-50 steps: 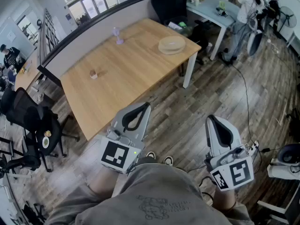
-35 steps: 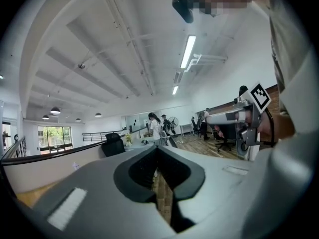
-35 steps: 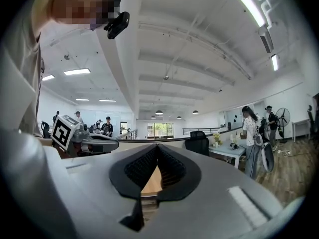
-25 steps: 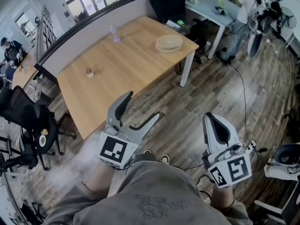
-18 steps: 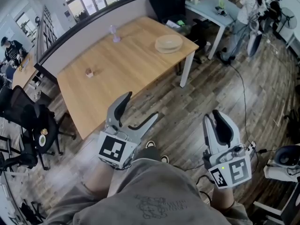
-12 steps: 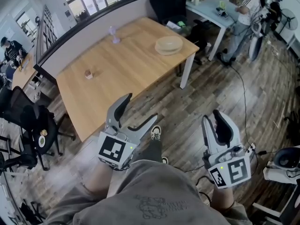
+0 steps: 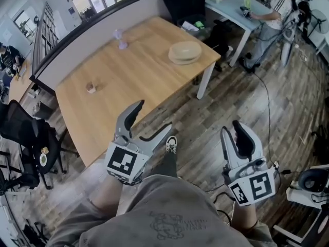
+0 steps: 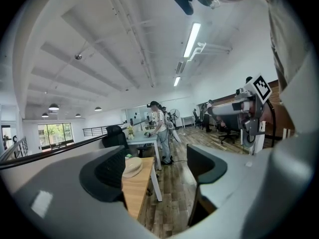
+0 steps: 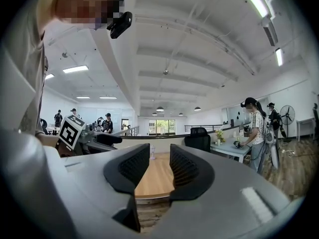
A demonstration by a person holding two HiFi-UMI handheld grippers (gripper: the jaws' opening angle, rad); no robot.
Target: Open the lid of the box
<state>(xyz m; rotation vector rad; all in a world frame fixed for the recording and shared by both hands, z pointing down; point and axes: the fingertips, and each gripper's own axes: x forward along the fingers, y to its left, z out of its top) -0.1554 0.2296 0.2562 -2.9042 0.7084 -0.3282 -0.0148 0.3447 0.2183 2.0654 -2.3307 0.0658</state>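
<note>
Both grippers have opened since two seconds ago: left gripper [image 7: 154, 116] spread wide, right gripper [image 7: 231, 127] parted narrowly, each empty.

Head view: round box [image 7: 185, 54], lid [image 7: 185, 48] seemingly on, at far right corner of table [image 7: 128, 81], well apart from both grippers. Best to close in first, then take the lid by its rim.

Left gripper view: box [image 8: 132, 166] shows between spread jaws; lid seam indistinct.

Right gripper view: only table [image 9: 154, 180] shows between parted jaws; box not visible.

A light wooden table [image 7: 133, 71] on white legs stands on a plank floor [image 7: 247, 102]. A round, flat box [image 7: 185, 52] lies near its right corner. A small lilac object [image 7: 121, 39] stands by the far edge, and a tiny brownish item [image 7: 91, 87] sits well apart at the left.
</note>
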